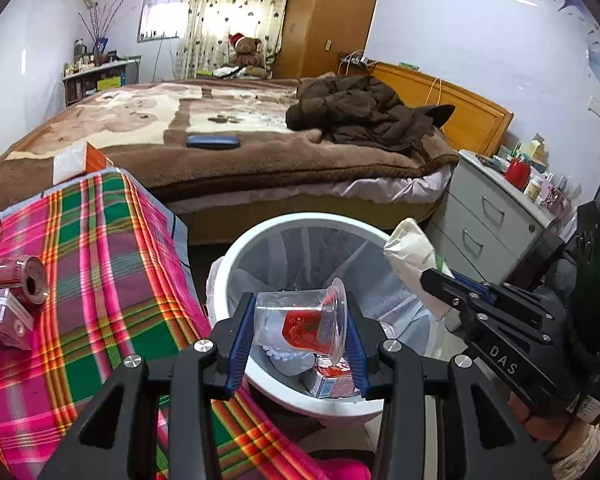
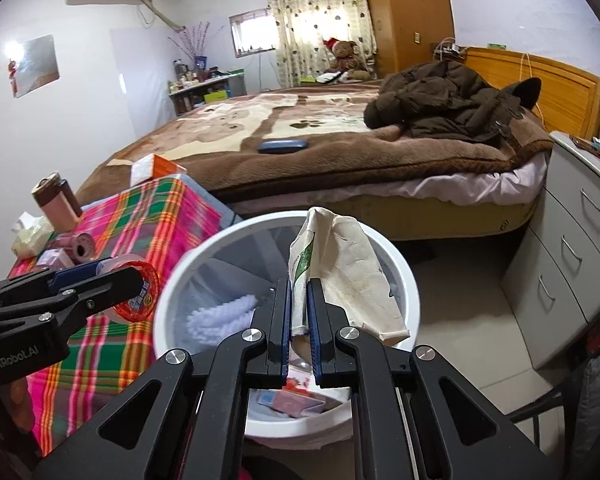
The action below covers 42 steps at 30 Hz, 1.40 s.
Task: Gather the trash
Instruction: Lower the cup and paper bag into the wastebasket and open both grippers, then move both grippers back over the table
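The white trash bin (image 1: pixel 236 248) stands on the floor between the plaid-covered table (image 1: pixel 112 264) and the bed, already holding cartons. The right gripper (image 2: pixel 299 312) is clamped tight on a crumpled paper bag (image 2: pixel 348 264) above the bin opening. The left gripper (image 1: pixel 298 320) grips a clear plastic cup (image 1: pixel 300 316) with red residue, lying sideways over the near rim. Risk: the bag overhangs the far rim and may catch there on release. The cup may strike the rim and spill its residue.
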Each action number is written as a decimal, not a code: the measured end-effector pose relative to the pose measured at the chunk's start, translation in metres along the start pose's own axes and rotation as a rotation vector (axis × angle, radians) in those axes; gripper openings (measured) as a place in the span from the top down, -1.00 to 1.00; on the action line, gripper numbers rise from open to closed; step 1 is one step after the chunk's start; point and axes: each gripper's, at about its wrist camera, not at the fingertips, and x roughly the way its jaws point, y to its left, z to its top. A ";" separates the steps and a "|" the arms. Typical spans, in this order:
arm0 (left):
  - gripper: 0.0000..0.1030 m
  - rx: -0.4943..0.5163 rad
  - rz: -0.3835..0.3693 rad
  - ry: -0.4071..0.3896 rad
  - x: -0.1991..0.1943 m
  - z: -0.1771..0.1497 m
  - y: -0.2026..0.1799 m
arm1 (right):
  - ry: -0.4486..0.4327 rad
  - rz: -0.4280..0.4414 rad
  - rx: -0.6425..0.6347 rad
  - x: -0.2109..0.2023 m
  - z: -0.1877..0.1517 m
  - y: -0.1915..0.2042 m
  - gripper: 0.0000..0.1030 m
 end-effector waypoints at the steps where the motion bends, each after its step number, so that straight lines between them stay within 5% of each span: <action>1: 0.16 -0.003 -0.004 0.000 0.001 0.000 0.001 | 0.003 -0.004 -0.003 0.001 0.000 -0.001 0.84; 6: 0.15 -0.011 -0.010 0.020 0.011 0.002 -0.001 | 0.027 -0.005 -0.003 0.007 0.002 -0.007 0.83; 8: -0.06 -0.021 -0.011 0.019 0.012 0.002 0.001 | 0.033 -0.015 -0.003 0.009 0.002 -0.008 0.81; 10: -0.49 -0.030 -0.021 0.011 0.010 0.002 0.001 | 0.040 -0.024 -0.005 0.011 0.002 -0.009 0.77; 15: -0.49 -0.026 -0.023 -0.001 0.004 0.003 0.004 | 0.038 -0.026 0.012 0.009 0.001 -0.010 0.12; 42: -0.50 -0.141 0.147 -0.104 -0.075 -0.017 0.080 | -0.039 0.128 -0.031 -0.013 0.007 0.057 0.02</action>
